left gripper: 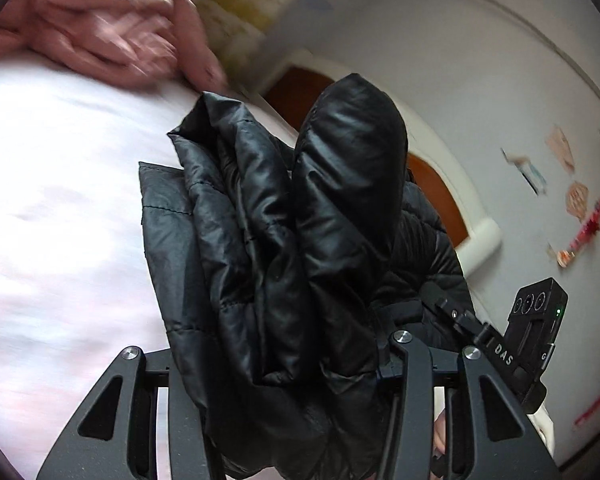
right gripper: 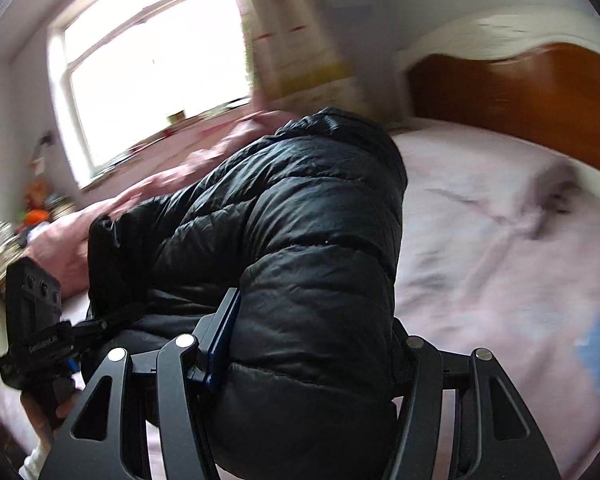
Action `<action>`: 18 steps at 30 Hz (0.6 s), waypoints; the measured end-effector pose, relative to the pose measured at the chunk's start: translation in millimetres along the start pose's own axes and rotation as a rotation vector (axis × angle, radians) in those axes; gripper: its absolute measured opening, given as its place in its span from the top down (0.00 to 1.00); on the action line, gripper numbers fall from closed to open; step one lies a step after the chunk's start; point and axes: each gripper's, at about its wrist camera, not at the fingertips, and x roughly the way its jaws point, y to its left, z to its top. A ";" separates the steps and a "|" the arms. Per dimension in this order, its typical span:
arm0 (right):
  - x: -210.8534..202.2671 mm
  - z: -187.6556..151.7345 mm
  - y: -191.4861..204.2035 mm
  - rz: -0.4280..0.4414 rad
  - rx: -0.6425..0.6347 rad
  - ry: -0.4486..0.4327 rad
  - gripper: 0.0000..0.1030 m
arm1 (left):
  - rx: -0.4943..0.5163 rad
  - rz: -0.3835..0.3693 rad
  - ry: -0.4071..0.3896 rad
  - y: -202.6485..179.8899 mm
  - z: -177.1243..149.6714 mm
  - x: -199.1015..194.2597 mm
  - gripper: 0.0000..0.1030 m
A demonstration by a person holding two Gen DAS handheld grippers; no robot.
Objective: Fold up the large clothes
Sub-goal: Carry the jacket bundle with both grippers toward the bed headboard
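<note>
Both jaws clamp the black puffer jacket (left gripper: 300, 240): the left gripper (left gripper: 288, 392) holds a bunched, glossy quilted fold, and the right gripper (right gripper: 304, 384) grips a padded bulge, lifted above the pink bedsheet (right gripper: 500, 220).

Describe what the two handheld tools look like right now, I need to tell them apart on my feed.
Both are matte black, with flat angular linkage arms, triangular cut-outs and silver pivot screws. The left tool looks the same as the right tool. In the left view, the right one's black camera module has three lenses, a green light and white "DAS" lettering. The right tool has a blue finger pad.
</note>
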 end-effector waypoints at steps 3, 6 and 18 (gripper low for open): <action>-20.0 0.0 -56.4 -0.129 0.046 -0.038 0.42 | 0.035 -0.054 0.074 -35.8 -19.5 59.9 0.56; -33.8 -1.3 -100.8 -0.239 0.094 -0.072 0.42 | 0.037 -0.094 0.155 -62.0 -35.3 116.2 0.56; -3.1 -31.2 -231.7 -0.635 0.139 -0.057 0.32 | 0.306 0.067 0.201 -123.7 -76.2 225.1 0.41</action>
